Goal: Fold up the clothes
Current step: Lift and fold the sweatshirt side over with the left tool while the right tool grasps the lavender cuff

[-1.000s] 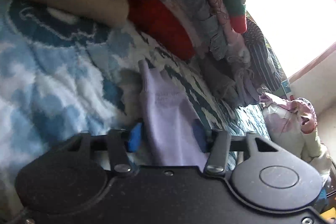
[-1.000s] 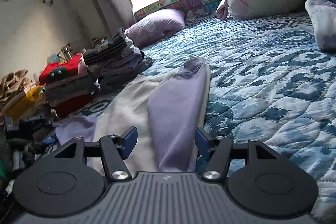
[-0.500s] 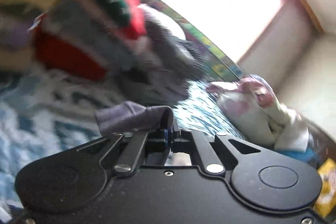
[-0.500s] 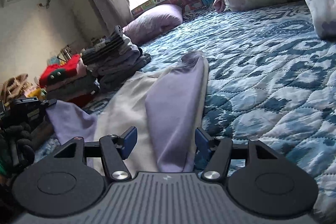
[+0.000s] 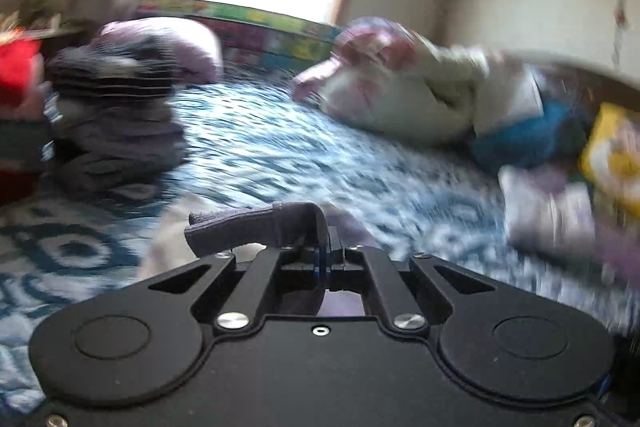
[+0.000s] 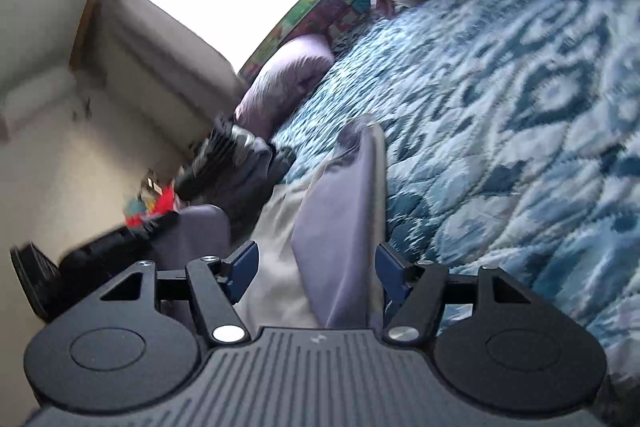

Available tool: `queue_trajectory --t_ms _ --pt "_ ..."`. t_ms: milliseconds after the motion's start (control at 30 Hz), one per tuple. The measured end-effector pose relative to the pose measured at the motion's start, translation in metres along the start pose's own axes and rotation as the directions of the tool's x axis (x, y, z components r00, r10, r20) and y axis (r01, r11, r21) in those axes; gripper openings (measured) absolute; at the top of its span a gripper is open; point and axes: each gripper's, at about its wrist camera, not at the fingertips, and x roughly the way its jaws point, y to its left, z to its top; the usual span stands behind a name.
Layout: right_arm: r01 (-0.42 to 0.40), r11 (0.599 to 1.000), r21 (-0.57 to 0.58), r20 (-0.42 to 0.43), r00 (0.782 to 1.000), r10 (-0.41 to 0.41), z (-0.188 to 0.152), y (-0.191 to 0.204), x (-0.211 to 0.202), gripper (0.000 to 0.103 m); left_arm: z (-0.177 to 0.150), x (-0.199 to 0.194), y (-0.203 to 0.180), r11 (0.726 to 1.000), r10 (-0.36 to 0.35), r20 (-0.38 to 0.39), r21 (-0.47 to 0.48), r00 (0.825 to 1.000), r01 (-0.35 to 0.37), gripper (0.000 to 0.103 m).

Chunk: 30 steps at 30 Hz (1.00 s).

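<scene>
On a blue-and-white quilted bed (image 6: 520,107), a cream and lavender garment (image 6: 340,219) lies spread flat, mid-fold. The left tongs (image 5: 326,251) are clamped together on a lavender sleeve cuff (image 5: 248,227), holding it above the quilt; the left wrist view is heavily blurred. In the centre, the garment's other sleeve runs lengthwise between the right tongs (image 6: 316,267), whose blue pads stand wide apart on either side of it, gripping nothing.

The risks, as they appear: the cuff is held only by a narrow pinch, so it could slip free, or a pull could drag the whole garment across the quilt and skew the fold. Nothing pins the garment's body down, since the right tongs are open. A wide swing to the left could also brush the stack of folded dark clothes (image 6: 232,163) just beside the garment and topple it.

No box, basket or other container is visible in either view; the finished clothes sit in open stacks on the bed, with a purple pillow (image 6: 288,75) and bundled bedding (image 5: 420,95) further back.
</scene>
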Motion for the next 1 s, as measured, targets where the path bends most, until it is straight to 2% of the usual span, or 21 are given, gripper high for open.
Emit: queue_trajectory --t_ms 100,167,200,233,300,367,467,567,700,767,867,933,1000 --pt "-0.003 0.996 0.087 0.024 1.0 0.001 0.004 -0.016 -0.003 0.066 -0.02 0.021 -0.041 0.984 -0.062 -0.082 0.162 0.995 0.075 0.0" --pt "-0.007 0.989 0.148 0.03 1.0 0.002 0.005 -0.027 -0.003 0.067 -0.034 0.035 -0.066 0.957 -0.1 -0.154 0.255 0.983 0.138 0.024" --pt "-0.001 0.987 0.162 0.032 0.999 -0.004 0.005 -0.031 -0.002 0.067 -0.042 0.038 -0.072 0.943 -0.129 -0.209 0.277 0.969 0.186 0.038" --pt "0.004 0.985 0.175 0.032 0.999 -0.01 0.005 -0.034 0.0 0.067 -0.048 0.033 -0.075 0.931 -0.151 -0.216 0.298 0.965 0.212 0.039" --pt "0.017 0.982 0.186 0.034 0.999 -0.024 0.005 -0.037 0.002 0.067 -0.052 0.018 -0.071 0.925 -0.166 -0.195 0.308 0.967 0.221 0.038" --pt "0.024 0.985 0.17 0.034 0.999 -0.03 0.004 -0.036 0.006 0.067 -0.046 0.002 -0.054 0.943 -0.167 -0.175 0.261 0.97 0.209 0.038" --pt "0.039 0.991 0.126 0.031 0.999 -0.043 0.004 -0.028 0.013 0.067 -0.033 -0.025 -0.022 0.974 -0.131 -0.121 0.172 0.984 0.151 0.038" --pt "0.073 0.994 0.084 0.011 0.997 -0.074 0.003 -0.022 0.025 0.067 -0.03 -0.045 0.011 0.989 -0.089 -0.113 0.109 0.99 0.101 0.041" --pt "0.083 0.994 0.078 -0.019 0.997 -0.081 0.003 -0.019 0.048 0.067 -0.042 -0.066 0.035 0.991 -0.012 -0.134 0.128 0.991 0.029 0.049" --pt "0.083 0.992 0.09 -0.018 0.996 -0.082 0.004 -0.019 0.056 0.067 -0.052 -0.074 0.042 0.989 0.006 -0.158 0.146 0.987 0.017 0.054" --pt "0.072 0.988 0.135 0.004 0.997 -0.073 0.006 -0.023 0.063 0.066 -0.069 -0.077 0.04 0.973 0.058 -0.184 0.229 0.981 -0.015 0.057" --pt "0.068 0.988 0.138 0.019 0.997 -0.071 0.008 -0.023 0.067 0.053 -0.08 -0.076 0.036 0.957 0.101 -0.189 0.286 0.977 -0.043 0.057" --pt "0.064 0.988 0.139 0.034 0.997 -0.069 0.01 -0.022 0.07 0.029 -0.086 -0.077 0.035 0.95 0.118 -0.184 0.306 0.976 -0.057 0.057"
